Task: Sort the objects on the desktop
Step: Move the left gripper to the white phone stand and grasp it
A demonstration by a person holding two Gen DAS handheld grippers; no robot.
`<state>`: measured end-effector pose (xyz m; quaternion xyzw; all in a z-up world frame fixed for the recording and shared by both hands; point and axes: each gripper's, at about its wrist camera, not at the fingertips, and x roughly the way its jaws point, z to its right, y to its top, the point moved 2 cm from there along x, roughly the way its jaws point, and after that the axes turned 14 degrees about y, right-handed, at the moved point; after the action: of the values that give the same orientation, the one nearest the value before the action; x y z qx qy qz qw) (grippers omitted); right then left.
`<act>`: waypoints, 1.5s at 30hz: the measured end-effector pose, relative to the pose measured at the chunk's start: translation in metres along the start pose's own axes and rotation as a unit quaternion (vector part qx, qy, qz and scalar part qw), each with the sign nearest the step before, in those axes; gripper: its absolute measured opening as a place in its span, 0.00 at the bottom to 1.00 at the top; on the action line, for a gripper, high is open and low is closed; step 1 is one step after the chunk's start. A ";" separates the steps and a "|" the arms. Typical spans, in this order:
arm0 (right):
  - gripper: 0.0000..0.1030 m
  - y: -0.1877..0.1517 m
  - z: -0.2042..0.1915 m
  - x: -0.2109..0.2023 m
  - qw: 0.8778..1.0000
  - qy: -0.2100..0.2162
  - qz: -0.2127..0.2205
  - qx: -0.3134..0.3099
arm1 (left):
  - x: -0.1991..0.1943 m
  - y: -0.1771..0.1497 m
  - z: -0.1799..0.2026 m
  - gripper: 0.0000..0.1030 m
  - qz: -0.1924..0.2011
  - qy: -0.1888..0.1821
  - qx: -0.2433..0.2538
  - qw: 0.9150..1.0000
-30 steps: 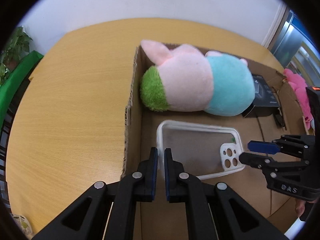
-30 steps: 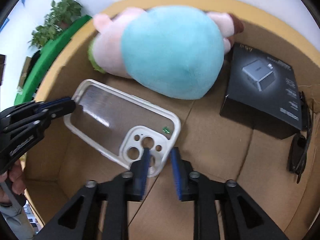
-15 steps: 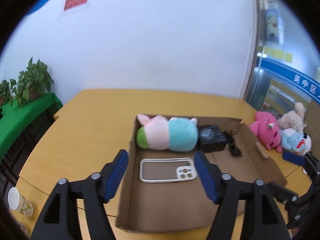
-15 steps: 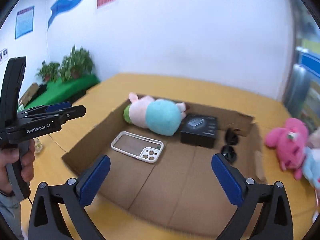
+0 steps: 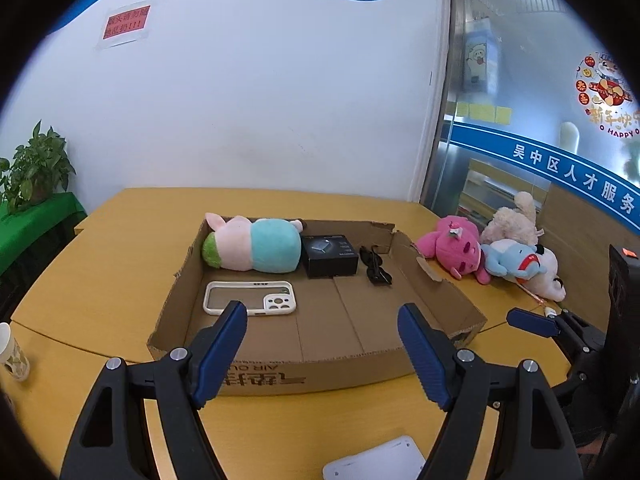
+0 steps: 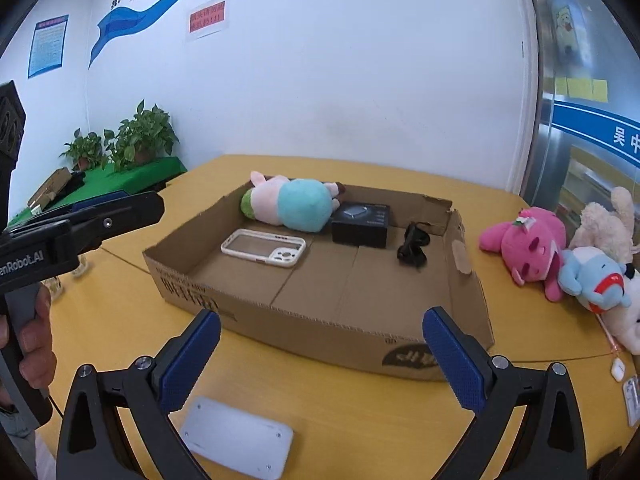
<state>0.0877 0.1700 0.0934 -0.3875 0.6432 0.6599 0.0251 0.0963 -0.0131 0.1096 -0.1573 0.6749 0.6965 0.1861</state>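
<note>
A shallow cardboard box (image 5: 316,376) (image 6: 312,332) lies on the yellow table. In it are a white phone case (image 5: 250,298) (image 6: 264,248), a pink and teal plush (image 5: 256,246) (image 6: 292,204), a black carton (image 5: 329,255) (image 6: 361,224) and black sunglasses (image 5: 375,266) (image 6: 412,246). My left gripper (image 5: 322,344) is open and empty, in front of the box's near wall. My right gripper (image 6: 320,354) is open and empty, also in front of the box.
Pink (image 5: 452,246) (image 6: 524,242), blue (image 5: 512,262) (image 6: 592,276) and cream (image 5: 516,224) plush toys lie right of the box. A white flat device (image 5: 376,460) (image 6: 236,440) lies at the near table edge. A paper cup (image 5: 10,356) stands far left. Small white items (image 6: 624,376) lie at the right.
Both grippers have let go of the phone case, opened wide and pulled back out of the box. The case now lies flat in the box.
</note>
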 end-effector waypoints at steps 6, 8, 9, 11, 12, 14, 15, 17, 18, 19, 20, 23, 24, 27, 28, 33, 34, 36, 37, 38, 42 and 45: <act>1.00 -0.030 0.011 -0.011 1.000 0.010 -0.015 0.018 | 0.006 -0.049 -0.003 0.76 -0.066 -0.028 0.005 0.997; 1.00 -0.045 0.016 -0.008 0.998 0.039 -0.031 0.031 | 0.011 -0.065 -0.002 0.76 -0.095 -0.048 0.014 0.994; 1.00 -0.056 0.019 -0.003 0.996 0.059 -0.047 0.037 | 0.014 -0.073 -0.001 0.76 -0.107 -0.057 0.017 0.992; 1.00 -0.075 0.023 0.006 0.994 0.071 -0.075 0.045 | 0.021 -0.088 0.000 0.76 -0.135 -0.070 0.016 0.988; 1.00 -0.088 0.025 0.012 0.991 0.073 -0.095 0.053 | 0.025 -0.095 -0.001 0.76 -0.149 -0.075 0.011 0.986; 0.99 -0.104 0.028 0.023 0.986 0.089 -0.120 0.071 | 0.034 -0.107 -0.003 0.75 -0.173 -0.081 -0.003 0.982; 0.99 -0.112 0.029 0.029 0.983 0.104 -0.130 0.083 | 0.040 -0.113 -0.005 0.75 -0.185 -0.084 -0.009 0.979; 0.99 -0.121 0.025 0.038 0.978 0.124 -0.144 0.085 | 0.048 -0.124 -0.005 0.74 -0.208 -0.092 -0.017 0.974; 0.98 -0.125 0.022 0.042 0.978 0.127 -0.148 0.079 | 0.051 -0.128 -0.006 0.74 -0.218 -0.096 -0.021 0.971; 0.97 -0.127 0.019 0.046 0.977 0.129 -0.154 0.072 | 0.055 -0.132 -0.007 0.74 -0.229 -0.101 -0.027 0.968; 0.97 -0.130 0.016 0.050 0.976 0.134 -0.160 0.067 | 0.058 -0.136 -0.007 0.73 -0.238 -0.104 -0.032 0.965; 0.95 -0.132 0.005 0.060 0.973 0.146 -0.172 0.053 | 0.064 -0.146 -0.003 0.60 -0.265 -0.122 -0.035 0.956; 0.91 -0.134 0.001 0.064 0.972 0.144 -0.179 0.043 | 0.066 -0.149 -0.002 0.53 -0.273 -0.127 -0.035 0.953; 0.84 -0.133 -0.006 0.071 0.972 0.145 -0.184 0.026 | 0.068 -0.153 0.002 0.47 -0.275 -0.133 -0.032 0.952; 0.81 -0.133 -0.007 0.071 0.972 0.148 -0.183 0.025 | 0.068 -0.153 0.003 0.44 -0.273 -0.137 -0.031 0.952; 0.60 -0.132 -0.014 0.073 0.969 0.168 -0.181 0.024 | 0.065 -0.150 0.005 0.39 -0.255 -0.127 -0.016 0.958; 0.59 -0.132 -0.014 0.072 0.969 0.167 -0.179 0.025 | 0.063 -0.150 0.005 0.36 -0.249 -0.123 -0.011 0.961; 0.56 -0.131 -0.012 0.071 0.971 0.165 -0.170 0.030 | 0.062 -0.148 0.005 0.32 -0.240 -0.120 -0.005 0.963; 0.53 -0.131 -0.010 0.069 0.972 0.164 -0.164 0.032 | 0.060 -0.147 0.004 0.28 -0.236 -0.123 -0.005 0.964; 0.53 -0.130 -0.009 0.066 0.974 0.163 -0.156 0.033 | 0.060 -0.147 0.004 0.27 -0.233 -0.127 -0.006 0.964; 0.53 -0.128 -0.003 0.058 0.977 0.156 -0.139 0.034 | 0.056 -0.144 0.009 0.25 -0.215 -0.130 0.012 0.968; 0.53 -0.127 0.000 0.049 0.979 0.160 -0.118 0.039 | 0.051 -0.139 0.008 0.25 -0.192 -0.142 0.003 0.971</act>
<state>0.1204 0.1691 -0.0388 -0.5598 0.6138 0.5565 0.0144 0.1176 0.0000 -0.0366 -0.1830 0.6005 0.6610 0.4110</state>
